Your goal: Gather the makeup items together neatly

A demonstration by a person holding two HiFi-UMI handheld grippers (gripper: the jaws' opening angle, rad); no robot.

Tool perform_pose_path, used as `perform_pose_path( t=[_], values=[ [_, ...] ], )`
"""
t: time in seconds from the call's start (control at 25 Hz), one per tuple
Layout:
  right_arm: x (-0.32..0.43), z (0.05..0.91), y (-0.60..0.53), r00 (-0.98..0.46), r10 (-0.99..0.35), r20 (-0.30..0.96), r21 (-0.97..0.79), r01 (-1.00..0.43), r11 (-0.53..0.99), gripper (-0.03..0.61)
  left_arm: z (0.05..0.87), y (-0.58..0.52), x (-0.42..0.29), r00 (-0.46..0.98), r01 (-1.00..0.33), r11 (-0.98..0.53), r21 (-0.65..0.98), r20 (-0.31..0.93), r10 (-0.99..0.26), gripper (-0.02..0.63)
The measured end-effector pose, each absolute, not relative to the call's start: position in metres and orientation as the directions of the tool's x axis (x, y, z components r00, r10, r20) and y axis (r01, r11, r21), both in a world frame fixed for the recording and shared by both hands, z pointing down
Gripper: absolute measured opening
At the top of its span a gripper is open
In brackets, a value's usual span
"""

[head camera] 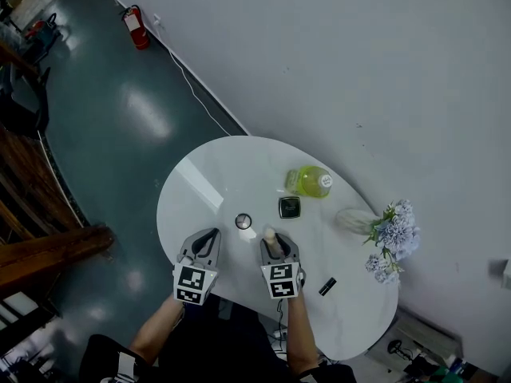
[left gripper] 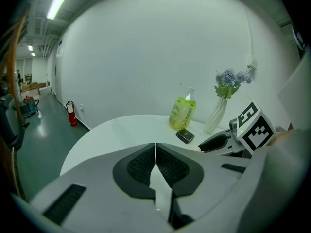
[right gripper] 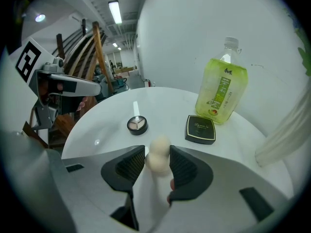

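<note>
Two cream lobes form the makeup sponge (right gripper: 158,154) clamped by right gripper (right gripper: 156,153) jaws; left gripper (left gripper: 155,153) jaws together.

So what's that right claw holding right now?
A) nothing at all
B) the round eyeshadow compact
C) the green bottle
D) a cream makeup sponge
D: in the right gripper view the right gripper has its jaws closed on a cream makeup sponge, while the round eyeshadow compact and green bottle sit apart on the white table.
</note>
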State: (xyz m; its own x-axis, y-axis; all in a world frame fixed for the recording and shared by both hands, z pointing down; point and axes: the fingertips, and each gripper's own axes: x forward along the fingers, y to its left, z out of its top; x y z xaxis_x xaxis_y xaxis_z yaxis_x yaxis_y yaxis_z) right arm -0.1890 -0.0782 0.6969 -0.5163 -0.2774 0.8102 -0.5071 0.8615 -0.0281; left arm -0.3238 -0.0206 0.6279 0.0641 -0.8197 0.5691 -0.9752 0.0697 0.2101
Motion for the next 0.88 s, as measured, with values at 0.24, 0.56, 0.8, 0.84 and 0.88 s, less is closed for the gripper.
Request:
perform_pose_path(
  t=[0.24, 0.56, 0.8, 0.84, 0.88],
  values=[
    [-0.18, 0.7, -0.076, -0.505, -0.338, 0.794, 0.003, -0.552, 0.834, 0.144, 0.626, -0.009, -0.316, 0.066, -0.977, 0.062, 0.202, 0.57, -0.819, 0.021],
    [-0.176, 0.688, -0.075, -0.528, -0.393, 0.753, 0.007, -0.591, 0.807, 0.112, 0.618, 0.0, -0.311, 0.067, -0.982, 0.045, 0.185, 0.561, -0.825, 0.021],
    [-0.158, 0.65, -0.076, -0.547, -0.477, 0.688, 0.019, -0.643, 0.765, 0.114, 0.605, 0.0, -0.298, 0.099, -0.985, -0.004, 0.174, 0.541, -0.835, 0.021],
    [-0.151, 0.644, -0.076, -0.544, -0.493, 0.679, 0.023, -0.655, 0.755, 0.113, 0.602, -0.001, -0.293, 0.109, -0.985, -0.017, 0.172, 0.535, -0.838, 0.021],
    [-0.144, 0.639, -0.077, -0.54, -0.511, 0.669, 0.028, -0.669, 0.743, 0.114, 0.599, -0.003, -0.286, 0.12, -0.985, -0.033, 0.171, 0.53, -0.84, 0.022]
  ],
)
